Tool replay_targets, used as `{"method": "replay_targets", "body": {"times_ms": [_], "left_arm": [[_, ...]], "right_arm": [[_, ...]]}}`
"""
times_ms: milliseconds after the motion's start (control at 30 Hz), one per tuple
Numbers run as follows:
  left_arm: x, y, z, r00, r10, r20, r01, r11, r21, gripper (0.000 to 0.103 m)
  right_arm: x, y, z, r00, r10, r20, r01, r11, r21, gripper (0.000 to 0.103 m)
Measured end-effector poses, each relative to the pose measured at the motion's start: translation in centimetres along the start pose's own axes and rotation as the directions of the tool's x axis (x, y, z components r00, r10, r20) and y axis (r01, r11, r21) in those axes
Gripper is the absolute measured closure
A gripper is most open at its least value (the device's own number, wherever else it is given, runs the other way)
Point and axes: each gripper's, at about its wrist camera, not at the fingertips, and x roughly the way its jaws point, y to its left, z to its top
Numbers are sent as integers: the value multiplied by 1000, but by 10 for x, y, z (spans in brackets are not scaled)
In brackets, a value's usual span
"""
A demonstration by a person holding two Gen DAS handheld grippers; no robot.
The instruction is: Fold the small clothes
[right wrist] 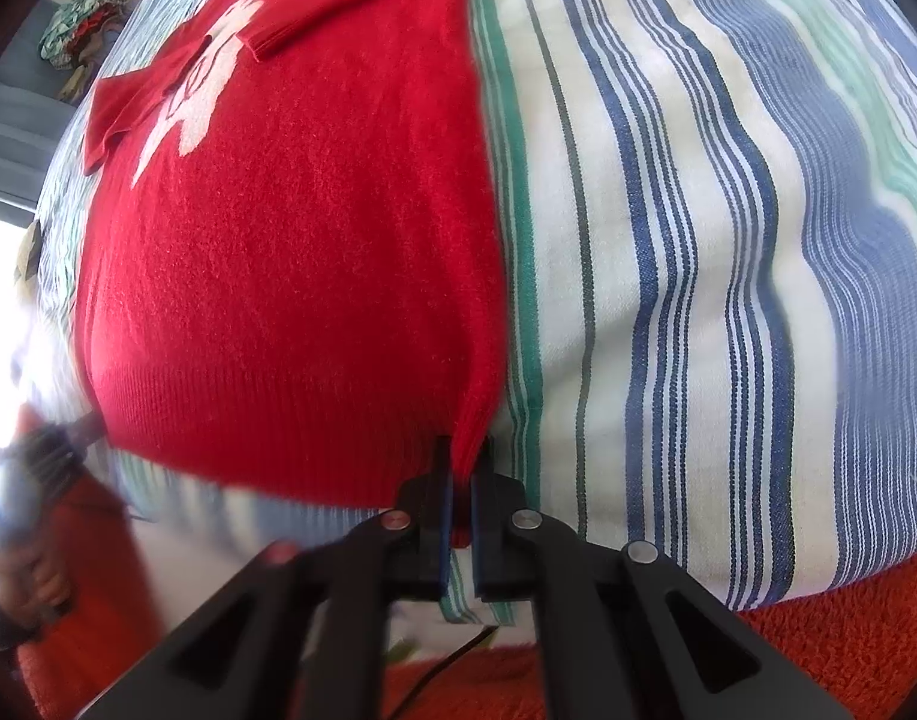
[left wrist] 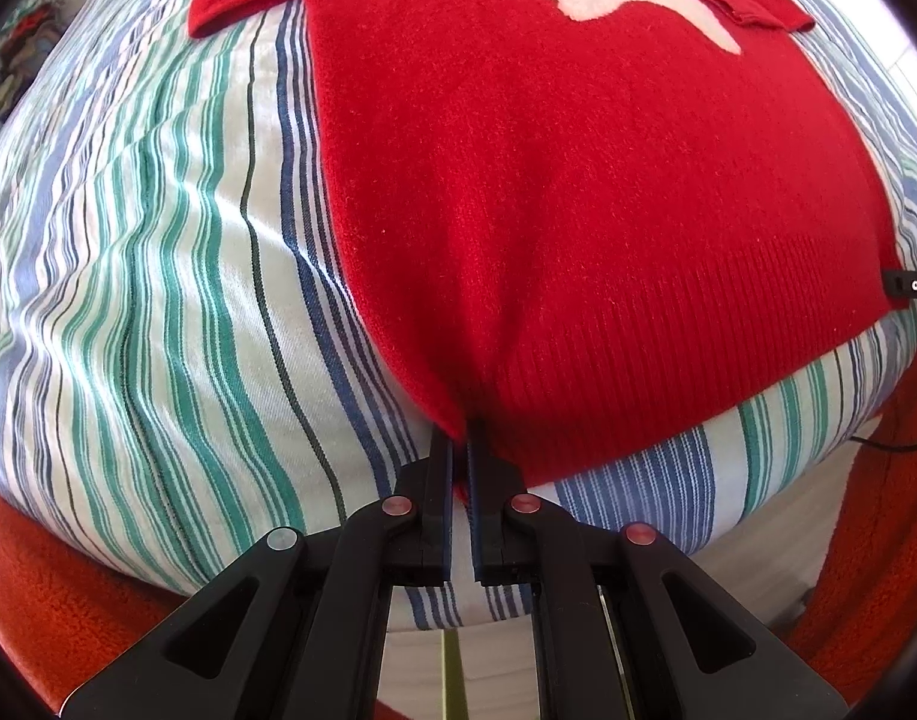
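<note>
A small red knitted sweater with a white chest motif lay flat on a bedcover striped in blue, green and white. At six o'clock in each wrist view, the left gripper and the right gripper each pinched a bottom corner of its ribbed hem, sleeves folded inward near twelve.
</note>
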Motion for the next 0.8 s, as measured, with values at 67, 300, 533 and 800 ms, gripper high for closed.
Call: {"method": "replay_targets", "body": {"times_ms": [67, 300, 533, 800], "left_arm": [[-2, -3, 0, 1000, 12, 4, -12, 1000, 8, 98], [-16, -25, -5, 996, 84, 24, -86, 995, 50, 84], [-25, -20, -5, 994, 109, 18, -110, 994, 22, 44], [-37, -4, -14, 997, 66, -33, -66, 998, -23, 27]], "right_arm": [[-2, -3, 0, 1000, 19, 2, -20, 1000, 18, 100], [-13, -14, -1, 998, 64, 11, -64, 996, 60, 89], [-22, -20, -13, 995, 100, 13, -101, 991, 89, 74], [-34, -31, -25, 995, 101, 3, -100, 990, 103, 61]]}}
